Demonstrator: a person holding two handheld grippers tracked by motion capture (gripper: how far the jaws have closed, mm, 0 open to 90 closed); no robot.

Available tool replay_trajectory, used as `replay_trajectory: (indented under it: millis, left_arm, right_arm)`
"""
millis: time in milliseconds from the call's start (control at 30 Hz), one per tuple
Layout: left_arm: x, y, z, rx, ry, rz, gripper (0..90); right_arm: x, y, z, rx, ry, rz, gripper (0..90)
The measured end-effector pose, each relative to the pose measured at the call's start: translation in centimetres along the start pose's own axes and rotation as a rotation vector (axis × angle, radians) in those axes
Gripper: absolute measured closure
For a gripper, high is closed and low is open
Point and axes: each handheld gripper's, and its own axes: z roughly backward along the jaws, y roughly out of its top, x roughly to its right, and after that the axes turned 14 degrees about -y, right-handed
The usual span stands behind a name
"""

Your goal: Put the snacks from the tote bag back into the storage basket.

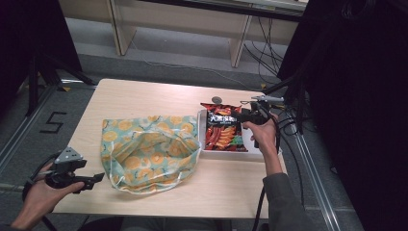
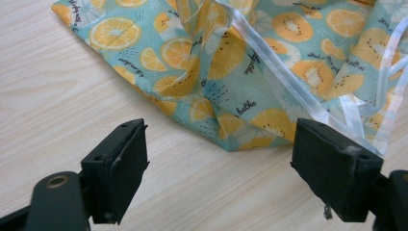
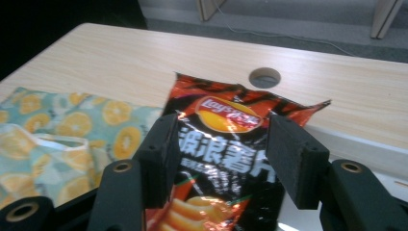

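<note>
left gripper (image 1: 91, 180): near-left corner of the table (image 1: 144, 91), held in the person's left hand (image 1: 41, 195). Jaws spread wide, nothing between them. In the left gripper view they frame bare wood just short of the bag's near edge; no contact.
fabric bag (image 1: 146, 151): teal cloth with orange-slice print, lying slumped mid-table, mouth gaping upward. White trim strip (image 2: 288, 91) runs along the opening edge. Its right side lies just beside the tray; touching or not, cannot tell.
white tray (image 1: 255, 144): right side of the table, shallow and rectangular, near the right edge.
chip packet (image 1: 222, 129): red and black foil, lying in the tray with its top end pointing far. The logo is readable in the right gripper view (image 3: 226, 115).
right gripper (image 1: 236, 117): over the far part of the packet, held in the person's right hand (image 1: 262, 132). Jaws parted, released; in the right gripper view the packet shows in the gap between the pads and below them, and the pads press on nothing.
cable hole (image 3: 265, 77): round cut-out in the tabletop, just beyond the packet's top edge.
</note>
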Motion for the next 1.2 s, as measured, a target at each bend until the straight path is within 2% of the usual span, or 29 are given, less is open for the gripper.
replay_trajectory:
  millis: [33,100,167,200,233,267,300,367,400,533,567,600,633,667,700,767,800,867,900,933,967,1000,1033,1067,1100,1133,1167,1200]
  left_arm:
    - [0.0,0.0,0.0,0.002,-0.006,0.010,19.4]
    - [0.1,0.0,0.0,0.013,-0.003,0.010,19.4]
    - [0.2,0.0,0.0,0.026,-0.002,0.013,19.4]
    - [0.2,0.1,0.0,0.022,-0.008,0.014,19.4]
    - [0.4,0.0,0.1,0.024,-0.001,0.016,19.4]
    - [0.3,0.0,0.2,0.023,-0.021,0.015,19.4]
    - [0.4,-0.2,0.3,0.049,-0.031,0.028,19.3]
    - [0.5,-0.3,0.7,0.054,-0.029,0.025,19.0]
    - [0.5,-0.4,0.8,0.060,-0.026,0.028,18.9]
    - [0.7,-0.7,1.0,0.070,-0.022,0.033,18.8]
    - [0.8,-0.7,1.0,0.076,-0.017,0.026,18.8]
    - [0.8,-0.7,1.0,0.075,-0.014,0.019,18.8]
    - [0.8,-0.7,1.1,0.061,-0.018,0.019,18.8]
    - [0.8,-0.7,1.0,0.077,-0.015,0.013,18.8]
    - [0.9,-0.7,1.1,0.062,-0.017,0.019,18.8]
    - [0.9,-0.7,1.1,0.061,-0.018,0.018,18.8]
    - [0.9,-0.7,1.1,0.060,-0.018,0.018,18.8]
    - [0.9,-0.7,0.9,0.083,-0.016,0.012,18.8]
    - [1.0,-0.7,0.9,0.091,-0.015,0.018,18.8]
    - [0.9,-0.6,1.1,0.056,-0.020,0.006,18.8]
    - [1.0,-0.6,1.1,0.059,-0.014,0.007,18.8]
    - [1.1,-0.7,0.9,0.073,-0.018,0.012,18.8]
    - [1.1,-0.6,1.0,0.055,-0.016,-0.003,18.8]
    - [1.2,-0.6,0.9,0.053,-0.017,-0.002,18.6]
    - [1.3,-0.6,0.8,0.067,-0.012,-0.004,18.3]
    - [1.4,-0.6,0.7,0.064,-0.019,0.004,17.9]
    - [1.4,-0.6,0.7,0.067,-0.014,-0.014,17.7]
    - [1.4,-0.6,0.7,0.069,-0.013,-0.014,17.7]
  right_arm:
    - [-0.2,-0.1,0.2,0.016,0.014,0.006,46.3]
    - [-1.0,-0.3,1.0,0.006,0.030,-0.017,45.8]
    - [-1.5,-0.6,1.4,0.025,0.035,-0.013,44.8]
    - [-1.8,-0.6,1.7,0.009,0.034,-0.022,44.0]
    - [-2.0,-0.7,1.9,0.016,0.029,-0.008,43.9]
    - [-2.2,-0.9,2.0,0.028,0.035,-0.007,43.9]
    - [-2.4,-1.0,2.1,0.029,0.042,0.006,43.8]
    - [-2.8,-1.2,2.3,0.037,0.040,0.026,43.4]
    - [-3.1,-1.4,2.4,0.042,0.040,0.010,43.1]
    - [-4.1,-2.0,2.7,0.047,0.053,0.036,41.4]
    - [-4.3,-2.1,2.7,0.054,0.058,0.030,41.2]
    - [-4.2,-2.2,2.7,0.056,0.069,0.057,41.2]
    - [-4.4,-2.3,2.8,0.052,0.076,0.056,41.2]
    - [-4.7,-2.5,2.8,0.051,0.072,0.053,41.1]
    - [-4.8,-2.7,2.8,0.054,0.080,0.063,41.0]
    - [-5.4,-3.1,2.9,0.038,0.088,0.047,40.6]
    - [-5.4,-3.2,2.8,0.045,0.094,0.070,40.6]
    - [-6.0,-3.6,2.9,0.033,0.095,0.061,40.3]
    - [-6.0,-3.7,2.9,0.033,0.100,0.076,40.1]
    - [-6.3,-3.9,2.9,0.036,0.100,0.068,39.9]
    - [-6.6,-4.1,3.0,0.028,0.105,0.068,39.9]
    - [-6.6,-4.3,2.9,0.047,0.100,0.104,39.8]
    - [-6.8,-4.5,3.0,0.043,0.111,0.096,39.8]
    - [-7.0,-4.7,3.1,0.048,0.112,0.101,39.7]
    - [-7.3,-4.9,3.4,0.024,0.113,0.087,39.5]
    - [-7.5,-5.2,3.4,0.040,0.121,0.080,39.5]
    - [-7.6,-5.5,3.4,0.049,0.125,0.080,39.6]
    - [-7.8,-5.8,3.4,0.046,0.129,0.082,39.6]
